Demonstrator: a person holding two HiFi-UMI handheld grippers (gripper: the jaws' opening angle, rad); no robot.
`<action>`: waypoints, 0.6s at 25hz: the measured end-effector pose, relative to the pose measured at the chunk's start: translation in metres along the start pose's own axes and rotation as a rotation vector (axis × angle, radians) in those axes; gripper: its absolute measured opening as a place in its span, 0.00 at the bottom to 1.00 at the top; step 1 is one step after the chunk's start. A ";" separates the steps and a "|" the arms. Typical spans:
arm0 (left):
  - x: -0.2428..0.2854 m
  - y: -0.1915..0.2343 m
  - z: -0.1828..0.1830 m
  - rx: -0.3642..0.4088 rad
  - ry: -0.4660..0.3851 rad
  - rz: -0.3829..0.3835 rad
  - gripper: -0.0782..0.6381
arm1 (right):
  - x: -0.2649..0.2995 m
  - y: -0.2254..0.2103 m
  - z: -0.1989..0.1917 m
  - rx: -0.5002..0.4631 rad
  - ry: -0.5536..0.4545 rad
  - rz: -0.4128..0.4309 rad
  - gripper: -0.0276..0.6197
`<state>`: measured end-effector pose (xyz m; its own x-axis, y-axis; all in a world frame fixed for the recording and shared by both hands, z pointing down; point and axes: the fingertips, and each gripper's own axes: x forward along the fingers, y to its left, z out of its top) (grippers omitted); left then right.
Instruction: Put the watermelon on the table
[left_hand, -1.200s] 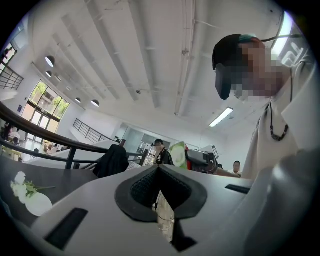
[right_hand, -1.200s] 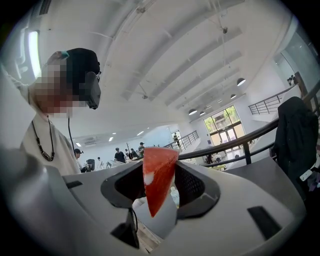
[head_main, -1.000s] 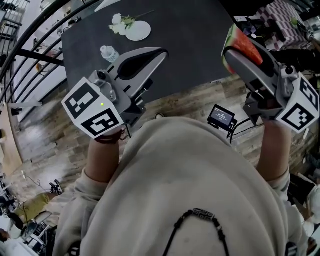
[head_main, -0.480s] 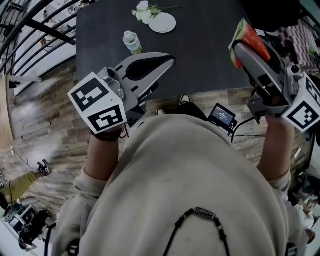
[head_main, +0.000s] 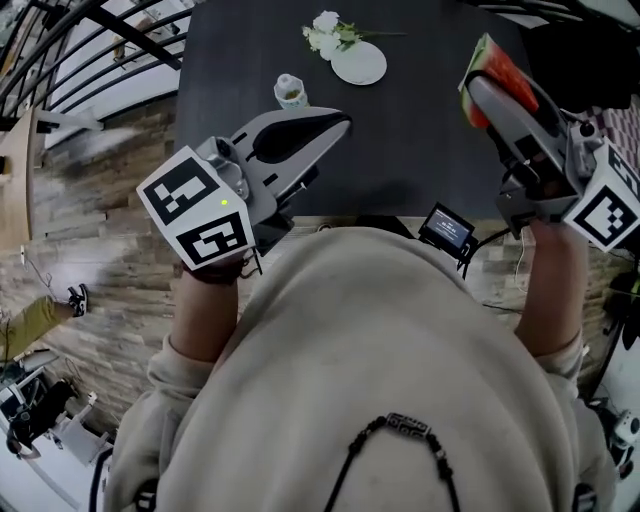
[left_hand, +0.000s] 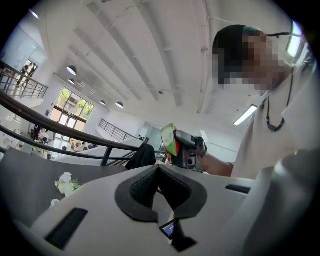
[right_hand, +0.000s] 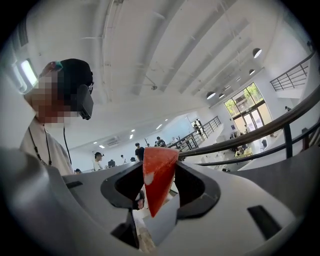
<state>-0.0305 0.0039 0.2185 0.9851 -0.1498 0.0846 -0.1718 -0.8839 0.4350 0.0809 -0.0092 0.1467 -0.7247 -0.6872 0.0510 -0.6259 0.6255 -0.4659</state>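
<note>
In the head view, my right gripper hangs over the right side of the dark surface, with the watermelon pinched at its tip. The wedge is in the air and does not touch the surface, so I judge the pickup and carry as done. Lowering and letting go are left. My left gripper hovers over the near edge. Farther off sit a white plate, flowers and a small bottle.

In the left gripper view, the jaws are pressed together with nothing between them. The right gripper shows beyond them, and the wedge's green rind faces this way.

In the right gripper view, the jaws are spread wide and pinch the watermelon on both flanks. It is a red triangular slice with its point hanging down. It has one pale spot on the flesh and looks smooth and rigid, so I take it for a model.
</note>
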 end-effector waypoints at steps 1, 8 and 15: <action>0.002 0.003 0.001 0.000 -0.004 0.013 0.11 | 0.003 -0.005 0.001 0.001 0.005 0.011 0.35; 0.037 0.042 0.022 0.000 -0.030 0.080 0.11 | 0.016 -0.062 0.020 0.025 0.027 0.064 0.35; 0.069 0.060 0.018 -0.004 -0.051 0.159 0.11 | 0.007 -0.106 0.009 0.064 0.038 0.102 0.35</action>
<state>0.0275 -0.0677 0.2345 0.9446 -0.3103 0.1073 -0.3258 -0.8456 0.4228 0.1452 -0.0835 0.1891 -0.7947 -0.6061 0.0330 -0.5296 0.6657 -0.5257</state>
